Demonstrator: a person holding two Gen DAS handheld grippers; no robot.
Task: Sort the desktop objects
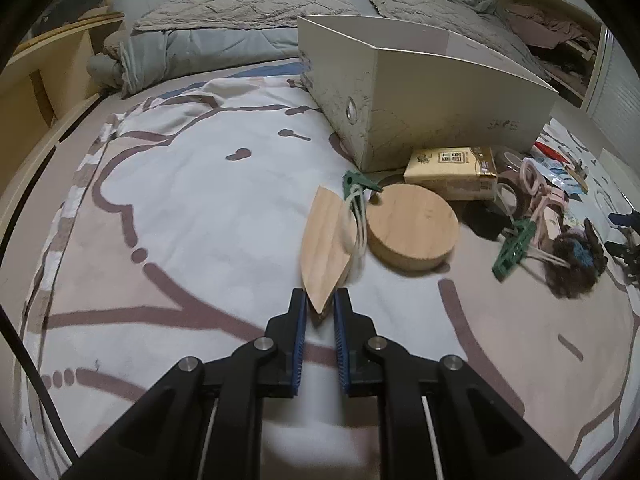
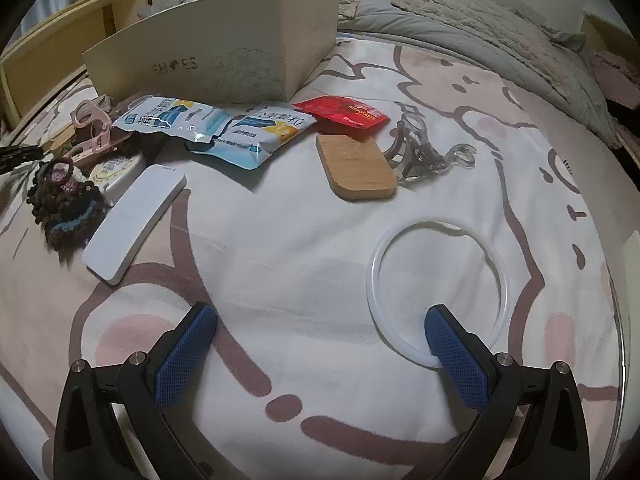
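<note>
My left gripper point(image 1: 320, 304) is shut on the near tip of a thin wooden board point(image 1: 326, 252), held on edge above the bedspread, with a white cord and green clip point(image 1: 356, 184) hanging from it. A round wooden lid point(image 1: 412, 232) lies just right of it. The beige shoe box point(image 1: 420, 92) stands behind; it also shows in the right wrist view point(image 2: 224, 60). My right gripper point(image 2: 320, 332) is open and empty above the bedspread. Its right finger overlaps a white ring point(image 2: 438, 292). A rounded wooden block point(image 2: 356, 168) lies ahead.
A tissue pack point(image 1: 452, 172), tape rolls, a green clip point(image 1: 514, 250) and a dark knitted item point(image 1: 576, 264) lie right. In the right wrist view are a white remote-like case point(image 2: 134, 222), blue snack packets point(image 2: 256, 136), a red packet point(image 2: 340, 114), an eyelash curler point(image 2: 420, 152) and pillows behind.
</note>
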